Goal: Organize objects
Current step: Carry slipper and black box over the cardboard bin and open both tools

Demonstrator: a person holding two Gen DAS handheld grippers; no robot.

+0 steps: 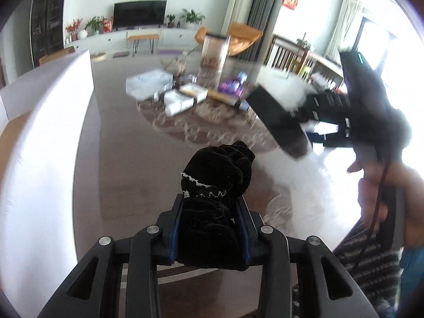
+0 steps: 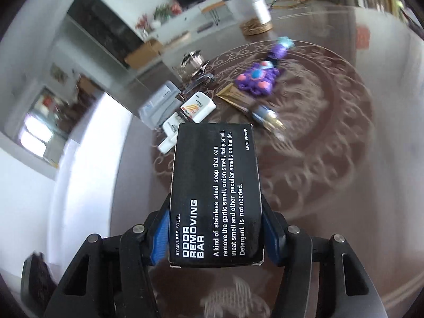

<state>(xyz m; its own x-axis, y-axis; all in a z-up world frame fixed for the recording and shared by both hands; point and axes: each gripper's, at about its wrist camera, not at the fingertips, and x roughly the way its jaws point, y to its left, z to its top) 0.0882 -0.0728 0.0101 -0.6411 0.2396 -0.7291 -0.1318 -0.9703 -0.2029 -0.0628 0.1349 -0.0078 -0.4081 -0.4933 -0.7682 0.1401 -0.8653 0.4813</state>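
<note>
My left gripper (image 1: 211,198) is shut on a black velvet scrunchie (image 1: 217,177) with a thin silver trim, held above the round table (image 1: 127,175). My right gripper (image 2: 216,212) is shut on a black box (image 2: 214,185) printed "Odor Removing Bar", held above the table's patterned centre (image 2: 318,137). That box (image 1: 275,122) and the right gripper also show, blurred, at the right of the left wrist view. A pile of small objects lies on the table: white packets (image 2: 197,106), a purple toy (image 2: 258,79), a clear plastic box (image 1: 147,82).
A tall clear canister (image 1: 213,58) stands at the table's far side. A white panel (image 1: 47,143) rises along the left. A gold-tipped small bottle (image 2: 267,118) and a brown sachet (image 2: 233,95) lie near the toy. A TV (image 1: 140,13), plants and orange chairs stand behind.
</note>
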